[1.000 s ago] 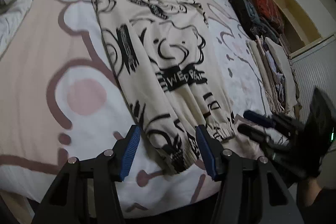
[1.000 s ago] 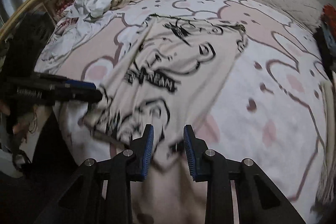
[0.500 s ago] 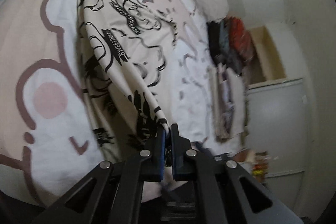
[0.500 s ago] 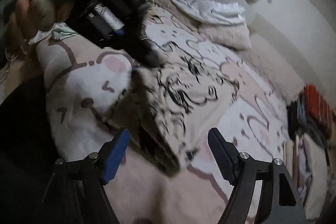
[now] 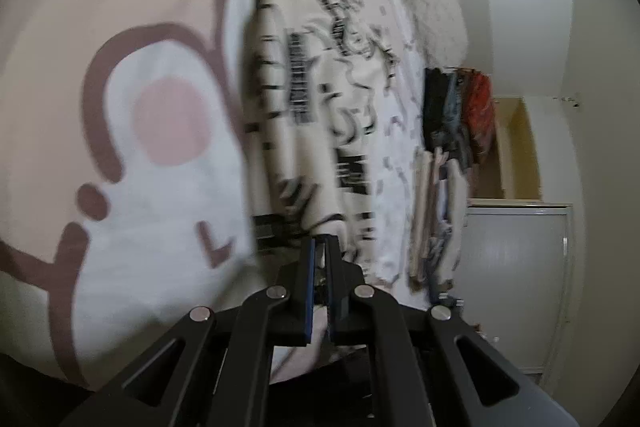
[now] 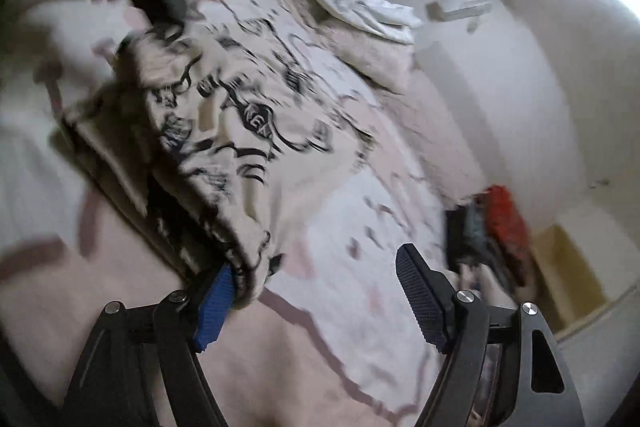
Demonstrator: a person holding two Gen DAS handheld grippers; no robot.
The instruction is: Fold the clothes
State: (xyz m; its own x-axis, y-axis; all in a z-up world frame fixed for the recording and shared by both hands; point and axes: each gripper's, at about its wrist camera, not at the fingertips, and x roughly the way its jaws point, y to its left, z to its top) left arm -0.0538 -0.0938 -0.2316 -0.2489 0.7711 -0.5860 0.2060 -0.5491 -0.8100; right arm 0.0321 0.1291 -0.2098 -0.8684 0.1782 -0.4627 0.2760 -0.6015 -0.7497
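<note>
A cream garment with black graffiti print (image 5: 312, 99) lies lengthwise on the bed. My left gripper (image 5: 320, 247) is shut on its near hem and holds that edge lifted. In the right wrist view the same garment (image 6: 248, 131) is raised along its left side. My right gripper (image 6: 316, 283) is open wide; its left blue pad (image 6: 214, 301) touches the garment's near corner, and the right pad (image 6: 420, 295) is apart from it. The left gripper shows only as a dark blur at the top left of the right wrist view.
The bed cover (image 5: 168, 115) is pink and white with cartoon outlines. A stack of folded clothes (image 5: 456, 123) sits at the bed's right edge, also in the right wrist view (image 6: 496, 223). Crumpled white laundry (image 6: 360, 3) lies near the pillows. A white cabinet (image 5: 516, 259) stands beside the bed.
My left gripper closed on the garment's hem and lifted it. My right gripper opened wide and swung to the garment's near corner. Both views are motion-blurred now.
</note>
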